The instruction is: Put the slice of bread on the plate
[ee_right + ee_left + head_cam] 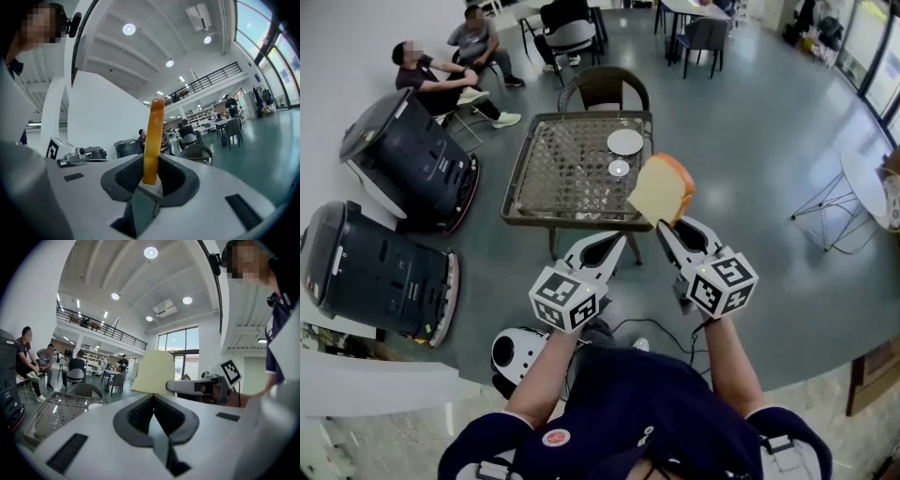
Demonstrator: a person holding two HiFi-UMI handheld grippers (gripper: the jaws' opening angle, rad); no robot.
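The right tongs (pixel 150 180) are closed partway on the lower edge of a slice of bread (pixel 153 140), which stands upright, its orange-brown crust facing the right gripper view. The left tongs (pixel 153 414) are fully closed with nothing between them, and sit level beside the right pair. Each pair carries a cube (pixel 724 281) printed with black-and-white square markers.

In the head view the slice of bread (pixel 662 187) is held in the air at 12 o'clock from the right tongs (pixel 667 229), pale face showing, and it overlaps the near right corner of a square woven desk (pixel 553 173). The left tongs (pixel 607 249) lie at 9 o'clock from them.

A white plate (pixel 625 142) rests on the desk at 11 o'clock from the bread, with a small round dish (pixel 619 169) just nearer. A chair (pixel 605 89) stands beyond the desk. Two black machines (pixel 408 150) sit at 9 o'clock, and seated people (pixel 441 80) at 10 o'clock.
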